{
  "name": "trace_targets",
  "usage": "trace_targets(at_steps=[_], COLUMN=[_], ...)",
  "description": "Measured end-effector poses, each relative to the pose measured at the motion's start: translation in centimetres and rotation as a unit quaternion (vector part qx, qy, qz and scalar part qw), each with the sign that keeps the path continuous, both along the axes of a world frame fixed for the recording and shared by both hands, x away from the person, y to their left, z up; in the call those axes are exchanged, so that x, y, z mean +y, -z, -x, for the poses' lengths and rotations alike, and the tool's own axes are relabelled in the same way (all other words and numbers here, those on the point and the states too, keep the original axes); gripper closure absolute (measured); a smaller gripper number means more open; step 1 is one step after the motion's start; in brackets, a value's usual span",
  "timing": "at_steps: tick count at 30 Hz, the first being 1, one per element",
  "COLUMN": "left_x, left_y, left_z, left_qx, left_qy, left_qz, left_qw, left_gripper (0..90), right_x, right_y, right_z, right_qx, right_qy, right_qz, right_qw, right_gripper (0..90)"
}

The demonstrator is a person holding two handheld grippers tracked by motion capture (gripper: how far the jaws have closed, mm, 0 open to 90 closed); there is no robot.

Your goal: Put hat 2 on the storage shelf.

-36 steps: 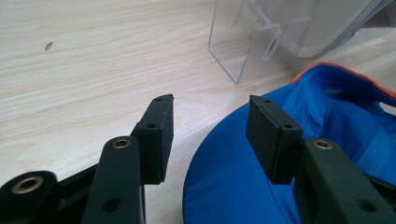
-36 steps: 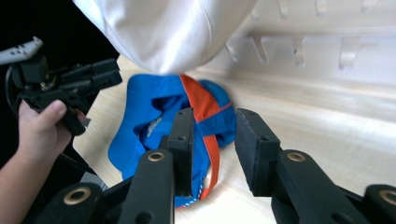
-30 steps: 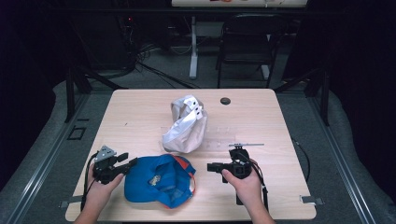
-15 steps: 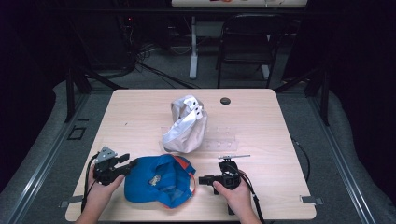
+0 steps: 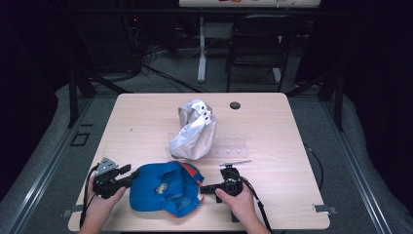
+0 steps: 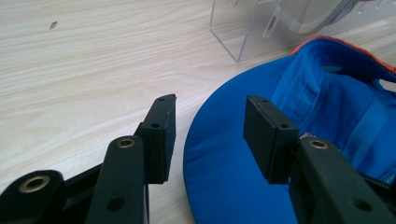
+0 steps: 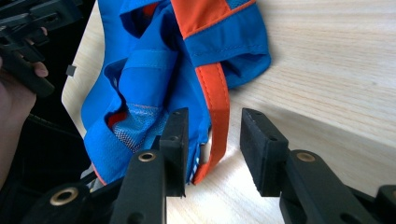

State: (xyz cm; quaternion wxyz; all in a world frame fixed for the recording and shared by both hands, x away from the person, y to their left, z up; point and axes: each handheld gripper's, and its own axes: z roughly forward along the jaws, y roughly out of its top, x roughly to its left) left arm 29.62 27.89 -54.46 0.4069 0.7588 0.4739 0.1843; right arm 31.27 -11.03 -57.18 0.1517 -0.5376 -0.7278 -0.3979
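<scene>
Blue cap [image 5: 165, 189]: upside down near the front edge of the tabletop [image 5: 146, 126], between the two grippers; blue lining and orange trim showing.
Cap brim [image 6: 224, 163]: flat on the wood, its curved edge lying in the gap between the left jaws in the left gripper view.
Orange strap [image 7: 217, 116]: running from the cap body toward the camera, its end between the right jaws in the right gripper view.
Left gripper [image 5: 131, 178]: at the cap's left side, held in the left hand [image 5: 100, 204]; jaws parted, straddling the brim edge, not closed on it.
Right gripper [image 5: 203, 187]: at the cap's right side, held in the right hand [image 5: 238, 202]; jaws parted around the strap, not pinching it.
White cap [image 5: 194, 131]: crumpled, farther back, mid-tabletop.
Clear acrylic stand [image 5: 229, 144]: just right of the white cap.
Dark round disc [image 5: 235, 105]: near the far edge.
</scene>
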Motion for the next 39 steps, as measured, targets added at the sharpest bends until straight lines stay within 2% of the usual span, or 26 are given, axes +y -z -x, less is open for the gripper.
trace_targets(at_steps=[2, 3, 5, 6, 9, 11, 12, 14, 15, 20, 25, 26, 35, 36, 39], left_x=[0.3, 0.4, 0.6, 0.7, 1.2, 1.3, 1.4, 1.5, 1.5, 1.4, 1.4, 1.3, 1.1, 0.9, 0.6], left_y=[0.0, 0.0, 0.1, 0.0, 0.1, 0.0, 0.1, 0.0, 0.1, 0.1, 0.0, 0.1, 0.0, 0.0, 0.0], left_z=[0.3, 0.4, 0.5, 0.7, 1.0, 1.1, 1.1, 1.2, 1.2, 1.1, 1.1, 1.0, 0.7, 0.5, 0.3], left_qx=[-0.004, -0.004, -0.004, -0.001, -0.004, -0.003, -0.006, -0.002, -0.003, -0.005, -0.001, -0.003, -0.005, -0.004, -0.005], left_qy=[-0.006, -0.008, -0.010, -0.012, -0.021, -0.022, -0.025, -0.024, -0.025, -0.023, -0.020, -0.020, -0.015, -0.013, -0.007], left_qz=[0.004, 0.004, 0.005, 0.003, 0.006, 0.006, 0.009, 0.006, 0.007, 0.006, 0.001, 0.004, 0.007, 0.006, 0.006], left_qw=[1.0000, 1.0000, 0.9999, 0.9999, 0.9998, 0.9997, 0.9996, 0.9997, 0.9997, 0.9997, 0.9998, 0.9998, 0.9998, 0.9999, 0.9999], left_gripper=[54.4, 54.4, 54.4, 54.4, 54.4, 54.4, 54.4, 54.4, 54.4, 54.4, 54.4, 54.4, 54.6, 54.6, 54.6], right_x=[0.3, 0.5, 0.6, 1.0, 1.4, 1.5, 1.6, 1.6, 1.3, 0.8, 0.6, 0.6, 0.3, 0.1, -0.4], right_y=[0.1, 0.4, 0.5, 0.8, 0.9, 0.8, 0.5, 0.3, -0.1, -0.7, -0.8, -0.7, -1.0, -1.2, -1.4], right_z=[-0.2, -0.4, -0.5, -0.8, -1.0, -1.0, -0.9, -0.9, -1.0, -0.9, -0.9, -0.9, -0.7, -0.6, -0.5], right_qx=[0.006, 0.006, 0.007, 0.015, 0.036, 0.034, 0.032, 0.035, 0.043, 0.042, 0.036, 0.035, 0.043, 0.047, 0.049], right_qy=[-0.007, -0.008, -0.013, -0.020, -0.030, -0.031, -0.034, -0.038, -0.060, -0.052, -0.031, -0.026, -0.025, -0.014, -0.014], right_qz=[0.015, 0.007, 0.011, 0.010, -0.023, -0.029, -0.045, -0.051, -0.041, -0.049, -0.042, -0.049, -0.056, -0.062, -0.067], right_qw=[0.9998, 0.9999, 0.9998, 0.9997, 0.9986, 0.9985, 0.9979, 0.9974, 0.9964, 0.9966, 0.9980, 0.9978, 0.9972, 0.9969, 0.9964], right_gripper=[62.0, 61.7, 61.7, 62.2, 63.6, 64.4, 65.7, 66.5, 67.3, 76.8, 77.6, 77.7, 77.9, 77.9, 77.9])
